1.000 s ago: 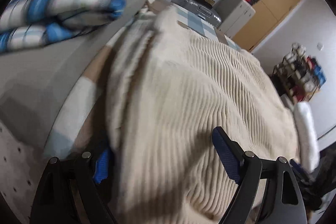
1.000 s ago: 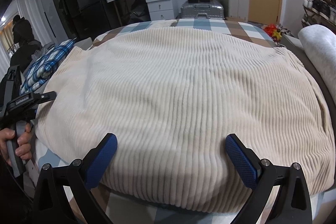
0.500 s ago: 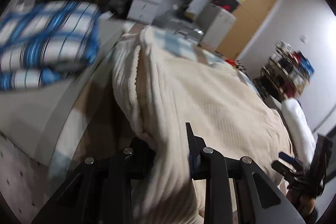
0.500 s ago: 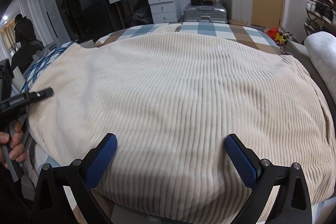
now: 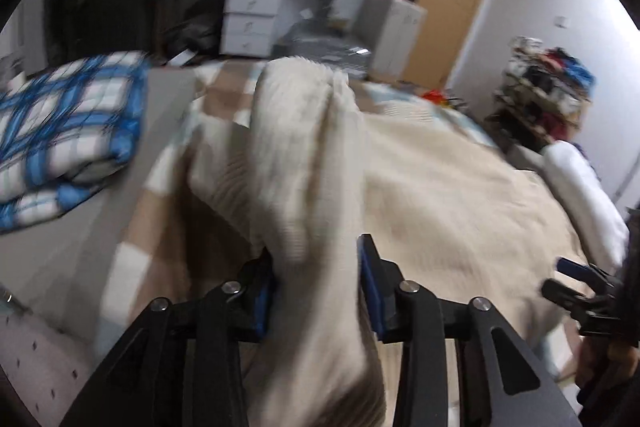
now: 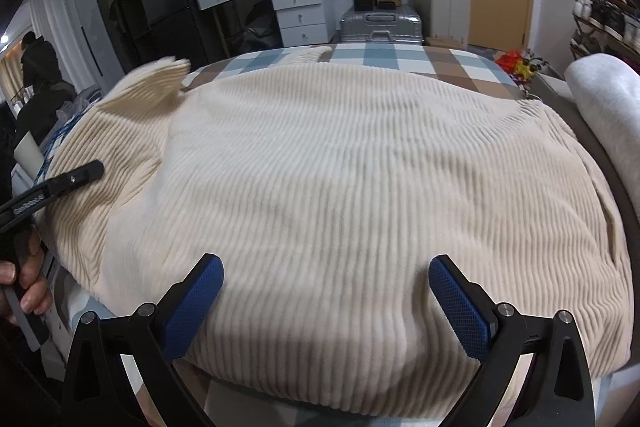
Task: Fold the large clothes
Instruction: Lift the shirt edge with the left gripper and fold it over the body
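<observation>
on the bed (image 6: 400, 61), the blanket (image 6: 360, 179) lies spread, long axis across. left gripper (image 5: 316, 291) has its left edge bunched between the jaws, which are easing apart; right gripper (image 6: 326, 301) gapes over the near hem, empty.

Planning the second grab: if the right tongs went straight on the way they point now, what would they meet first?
Most likely the cream ribbed garment spread on the checked bed: it fills the view between the open right tongs, with nothing in front, though depth is unclear.
</observation>
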### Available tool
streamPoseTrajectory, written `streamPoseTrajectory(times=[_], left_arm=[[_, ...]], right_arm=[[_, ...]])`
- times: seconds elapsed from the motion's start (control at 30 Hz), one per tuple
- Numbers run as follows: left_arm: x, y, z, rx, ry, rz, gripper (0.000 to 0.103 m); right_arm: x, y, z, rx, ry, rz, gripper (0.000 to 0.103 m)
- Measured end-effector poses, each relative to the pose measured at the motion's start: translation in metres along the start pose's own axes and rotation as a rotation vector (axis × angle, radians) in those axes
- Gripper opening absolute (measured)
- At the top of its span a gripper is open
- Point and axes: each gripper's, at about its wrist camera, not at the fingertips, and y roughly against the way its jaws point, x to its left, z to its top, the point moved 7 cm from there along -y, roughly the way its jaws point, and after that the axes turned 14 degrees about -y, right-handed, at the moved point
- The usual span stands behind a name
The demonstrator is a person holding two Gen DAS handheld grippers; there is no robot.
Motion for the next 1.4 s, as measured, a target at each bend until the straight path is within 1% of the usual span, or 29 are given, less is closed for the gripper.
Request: streamPoseTrajectory(times=[0.03, 0.07, 0.1, 0.17, 0.2, 0.23, 0.3, 0.37, 0.4, 0.47, 0.5, 0.53, 0.57, 0.67, 0.73, 0.77, 0.8, 0.87, 0.9, 1.0, 1.07, 1.13, 1.2, 1.27, 1.3, 1.33, 1.37, 1.4], left_arm=[[0.004, -0.003, -0.003, 0.021, 0.027, -0.007, 0.038], [0.009, -0.008, -0.007, 0.047, 0.060, -0.010, 0.040], [0.014, -0.012, -0.011, 0.072, 0.099, -0.019, 0.040], [0.022, -0.020, -0.017, 0.095, 0.177, -0.058, 0.040], [0.027, -0.024, -0.020, 0.102, 0.223, -0.091, 0.041], [0.031, -0.028, -0.022, 0.096, 0.275, -0.138, 0.042], [0.036, -0.035, -0.023, 0.095, 0.351, -0.204, 0.042], [0.037, -0.041, -0.020, 0.100, 0.385, -0.235, 0.042], [0.035, -0.043, -0.017, 0.098, 0.384, -0.235, 0.042], [0.030, -0.045, -0.010, 0.101, 0.379, -0.210, 0.041], [0.028, -0.045, -0.007, 0.092, 0.382, -0.201, 0.036], [0.024, -0.043, -0.003, 0.080, 0.380, -0.202, 0.025], [0.020, -0.041, 0.000, 0.065, 0.373, -0.196, 0.021], [0.012, -0.022, 0.008, -0.007, 0.329, -0.182, 0.016], [0.013, -0.016, 0.014, -0.042, 0.326, -0.195, 0.015], [0.017, -0.013, 0.011, -0.048, 0.337, -0.204, 0.014], [0.021, -0.010, 0.010, -0.052, 0.355, -0.228, 0.014], [0.033, -0.006, 0.005, -0.058, 0.398, -0.252, 0.013], [0.038, -0.002, 0.001, -0.060, 0.406, -0.252, 0.013], [0.044, 0.010, -0.003, -0.069, 0.374, -0.193, 0.013], [0.047, 0.016, -0.002, -0.075, 0.383, -0.199, 0.013], [0.046, 0.017, 0.000, -0.072, 0.370, -0.185, 0.013], [0.039, 0.018, 0.007, -0.076, 0.345, -0.182, 0.013], [0.030, 0.020, 0.018, -0.094, 0.314, -0.180, 0.013], [0.027, 0.020, 0.023, -0.101, 0.305, -0.181, 0.013], [0.027, 0.021, 0.025, -0.109, 0.296, -0.185, 0.013], [0.024, 0.022, 0.028, -0.114, 0.284, -0.185, 0.013], [0.023, 0.023, 0.030, -0.119, 0.270, -0.183, 0.013]], right_arm=[[0.000, 0.000, 0.000, 0.000, -0.001, 0.001, 0.103], [0.000, 0.000, 0.000, 0.000, -0.001, 0.003, 0.103], [0.001, 0.000, 0.000, 0.000, 0.001, 0.004, 0.103], [0.003, -0.001, -0.001, 0.005, 0.006, 0.008, 0.103], [0.004, -0.001, -0.001, 0.006, 0.009, 0.010, 0.103], [0.005, -0.002, -0.002, 0.011, 0.011, 0.017, 0.103], [0.006, -0.003, -0.001, 0.011, 0.012, 0.025, 0.103], [0.005, -0.003, -0.001, 0.008, 0.008, 0.029, 0.103], [0.004, -0.004, -0.001, 0.008, 0.004, 0.028, 0.103], [-0.001, -0.003, -0.001, 0.006, -0.014, 0.023, 0.103], [-0.003, -0.003, -0.001, 0.006, -0.022, 0.022, 0.103], [-0.006, -0.002, -0.001, 0.004, -0.031, 0.019, 0.103], [-0.008, -0.001, -0.001, 0.002, -0.038, 0.016, 0.103], [-0.013, 0.003, 0.000, -0.007, -0.052, 0.005, 0.103], [-0.016, 0.005, 0.000, -0.012, -0.059, 0.001, 0.103], [-0.018, 0.006, 0.000, -0.013, -0.063, -0.005, 0.103], [-0.018, 0.006, 0.000, -0.012, -0.066, -0.008, 0.103], [-0.018, 0.007, 0.000, -0.010, -0.068, -0.007, 0.103], [-0.017, 0.008, -0.001, -0.010, -0.066, -0.007, 0.103], [-0.014, 0.011, -0.002, -0.014, -0.058, -0.003, 0.103], [-0.012, 0.012, 0.001, -0.023, -0.059, 0.008, 0.103], [-0.008, 0.013, 0.005, -0.032, -0.067, 0.032, 0.103], [0.002, 0.011, 0.012, -0.042, -0.078, 0.062, 0.103], [0.015, 0.009, 0.017, -0.055, -0.063, 0.092, 0.103], [0.025, 0.005, 0.019, -0.067, -0.036, 0.093, 0.102], [0.030, 0.002, 0.021, -0.079, -0.014, 0.068, 0.101], [0.037, -0.003, 0.021, -0.101, 0.022, 0.028, 0.093], [0.044, -0.012, 0.018, -0.101, 0.058, 0.004, 0.074]])
